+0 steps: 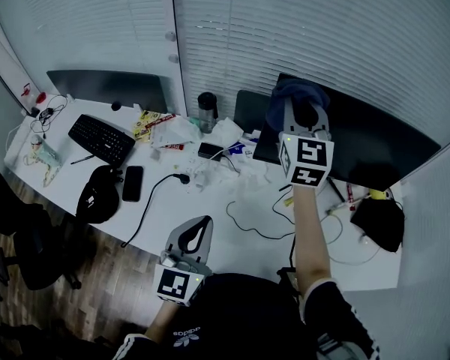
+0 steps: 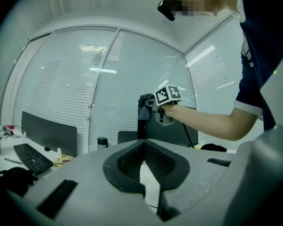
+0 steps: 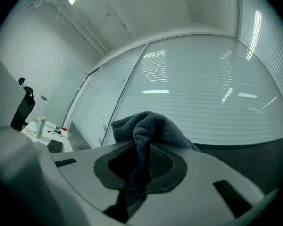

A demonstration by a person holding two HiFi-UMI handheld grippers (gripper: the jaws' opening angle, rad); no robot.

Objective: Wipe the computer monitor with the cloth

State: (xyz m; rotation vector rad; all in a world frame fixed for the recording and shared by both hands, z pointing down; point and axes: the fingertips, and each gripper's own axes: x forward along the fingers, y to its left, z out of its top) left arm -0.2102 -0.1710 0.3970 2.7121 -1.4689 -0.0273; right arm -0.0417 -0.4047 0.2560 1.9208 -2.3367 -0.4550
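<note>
1. Lettering: the only word I can read is "adidas", in white with its leaf logo, on my dark sleeve (image 1: 184,337) at the bottom of the head view. The yellow and red snack packet (image 1: 151,121) has print too small to read.
2. My right tongs (image 1: 306,118) are clamped on the dark blue cloth (image 1: 291,94). My left tongs (image 1: 197,235) are closed with nothing between them, held low over the near edge of the desk (image 1: 210,216).
3. The cloth sits at the upper left corner of the big monitor (image 1: 375,148). I cannot tell if it presses on the glass.
4. On the desk to the left are a second monitor (image 1: 109,88), a keyboard (image 1: 101,138), a phone (image 1: 132,183) and a black cap (image 1: 97,195).
5. A bottle (image 1: 207,111), crumpled papers (image 1: 210,172) and a cable (image 1: 154,201) crowd the middle of the desk, and a black bag (image 1: 380,222) lies below the big monitor's right end.
6. The big monitor's dark screen faces me, with its long side running from upper left to lower right in the head view.
7. The cloth lies lengthwise along my jaws, its bunched end sticking out past the tips.
</note>
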